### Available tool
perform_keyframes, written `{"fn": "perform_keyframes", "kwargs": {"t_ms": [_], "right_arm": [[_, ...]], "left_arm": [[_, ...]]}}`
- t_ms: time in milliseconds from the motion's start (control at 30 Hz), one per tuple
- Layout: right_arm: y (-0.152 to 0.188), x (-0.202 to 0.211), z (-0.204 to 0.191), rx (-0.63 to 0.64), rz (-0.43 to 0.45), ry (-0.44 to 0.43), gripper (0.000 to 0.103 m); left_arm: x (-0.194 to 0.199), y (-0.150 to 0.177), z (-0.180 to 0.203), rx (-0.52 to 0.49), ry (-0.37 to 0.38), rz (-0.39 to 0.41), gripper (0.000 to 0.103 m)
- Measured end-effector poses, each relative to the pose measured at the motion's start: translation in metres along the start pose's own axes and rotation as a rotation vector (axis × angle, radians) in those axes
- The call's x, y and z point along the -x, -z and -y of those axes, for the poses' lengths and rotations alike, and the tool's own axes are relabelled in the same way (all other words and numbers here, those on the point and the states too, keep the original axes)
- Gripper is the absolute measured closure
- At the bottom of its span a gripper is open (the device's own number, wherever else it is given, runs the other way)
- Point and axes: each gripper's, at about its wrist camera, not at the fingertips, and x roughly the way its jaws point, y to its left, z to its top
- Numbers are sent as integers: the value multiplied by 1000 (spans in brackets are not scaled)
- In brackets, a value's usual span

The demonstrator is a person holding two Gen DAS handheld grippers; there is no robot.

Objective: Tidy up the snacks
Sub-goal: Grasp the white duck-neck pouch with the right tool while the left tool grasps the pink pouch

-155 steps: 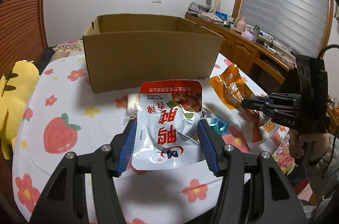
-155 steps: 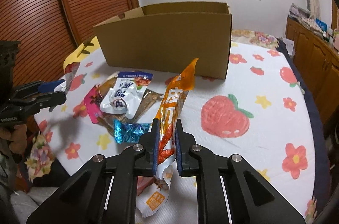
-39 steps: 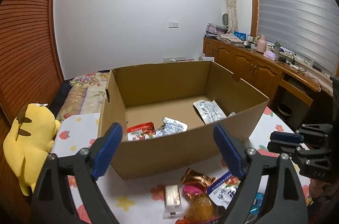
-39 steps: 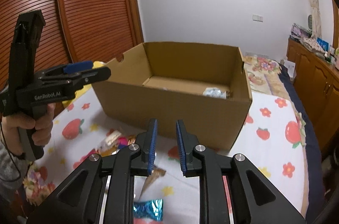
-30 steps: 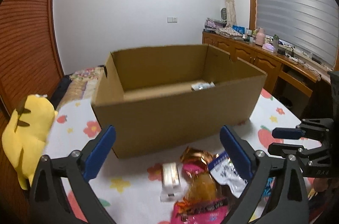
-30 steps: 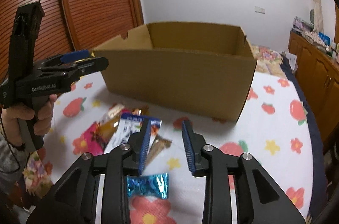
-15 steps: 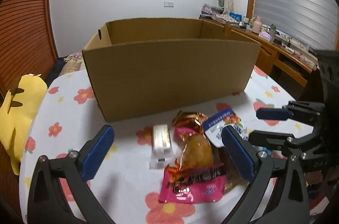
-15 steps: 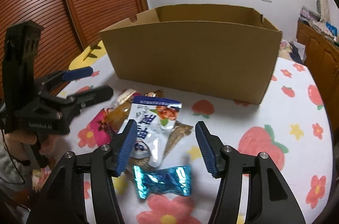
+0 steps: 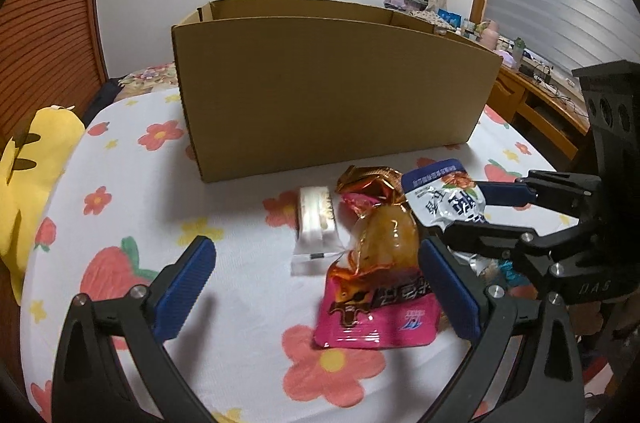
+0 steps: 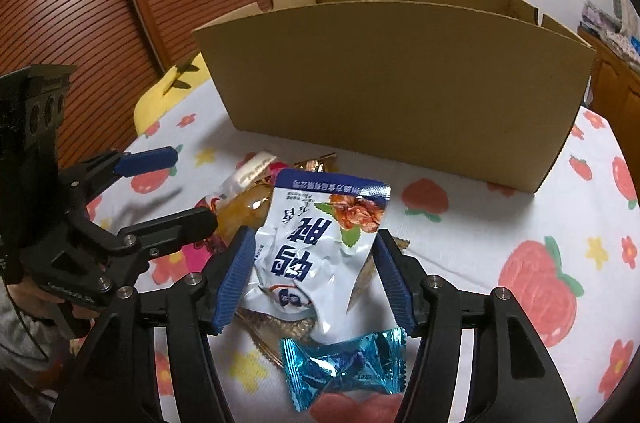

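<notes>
Five loose snacks are lying in a cluster in front of one cardboard box that is filling the upper middle of both views: one white-and-blue pouch, one pink-and-gold pouch, one small white bar, one blue candy and one brownish packet partly hidden beneath. The right gripper, its jaws having just been opening, is straddling the white-and-blue pouch at lower centre without pressing it. The left gripper is standing released wide around the pink-and-gold pouch and white bar.

Left gripper pitched downward, jaws spread wide, nothing gripped. Right gripper also angled down — jaws have just been opening, blue pads apart with a packet lying between them, not pinched. A hand grips the left tool's handle.
</notes>
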Motion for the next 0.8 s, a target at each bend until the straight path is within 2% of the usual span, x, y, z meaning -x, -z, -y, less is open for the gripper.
{"fn": "perform_keyframes", "kwargs": {"t_ms": [200,333,433,633,800], "right_arm": [[2,0,0,5,1,18,40],[3,2,1,6,16,25,54],[5,4,2,2,23,12,59],[11,10,3,-5,43,-2,60],[15,20,8,-2,63,19,62]], "left_arm": [[-4,2,-2,0,-1,-10,1],[-4,2,-1,-13,-6,-10,1],[-4,1,3,-23,-4,-8,1],[-6,-3,12,-34,24,-19,2],[-9,-8,24,-63,37,-25,2]]}}
